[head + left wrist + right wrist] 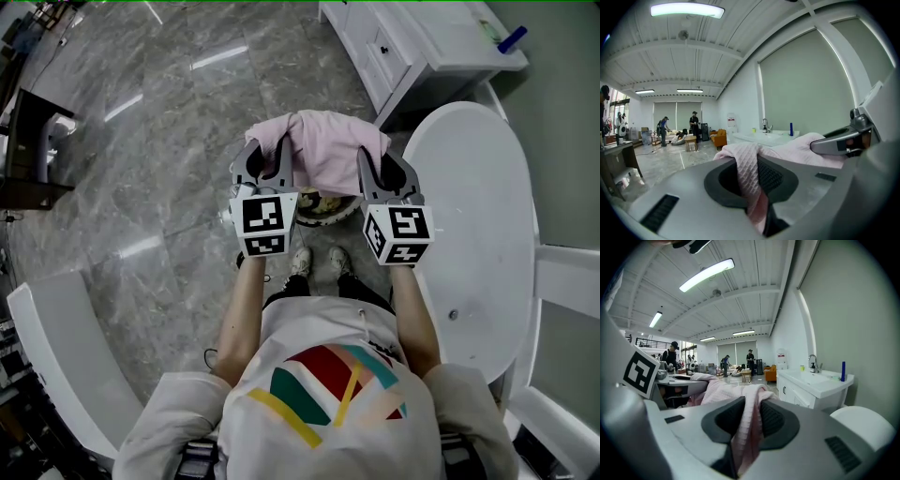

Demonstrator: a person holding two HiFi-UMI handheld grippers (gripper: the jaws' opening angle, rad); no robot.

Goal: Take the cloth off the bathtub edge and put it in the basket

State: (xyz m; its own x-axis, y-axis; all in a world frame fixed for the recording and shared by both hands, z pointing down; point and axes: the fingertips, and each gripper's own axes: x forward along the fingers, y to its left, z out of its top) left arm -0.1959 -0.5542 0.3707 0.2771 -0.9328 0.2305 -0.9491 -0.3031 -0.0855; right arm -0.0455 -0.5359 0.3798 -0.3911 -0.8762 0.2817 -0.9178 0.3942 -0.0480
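A pink waffle-weave cloth [323, 145] hangs in the air, stretched between both grippers in the head view. My left gripper [265, 167] is shut on its left end, and the cloth [749, 173] is pinched between the dark pads. My right gripper [384, 169] is shut on the right end, the cloth [749, 420] folded between its pads. Directly below the cloth, near the person's feet, a round basket [323, 208] is partly hidden. The white bathtub [478, 234] lies to the right.
A white vanity cabinet [412, 47] with a blue bottle [512, 38] stands at the back right. A dark table [28, 150] sits at the left. A white curved panel [66, 366] lies at the lower left. People stand far off across the marble floor [663, 130].
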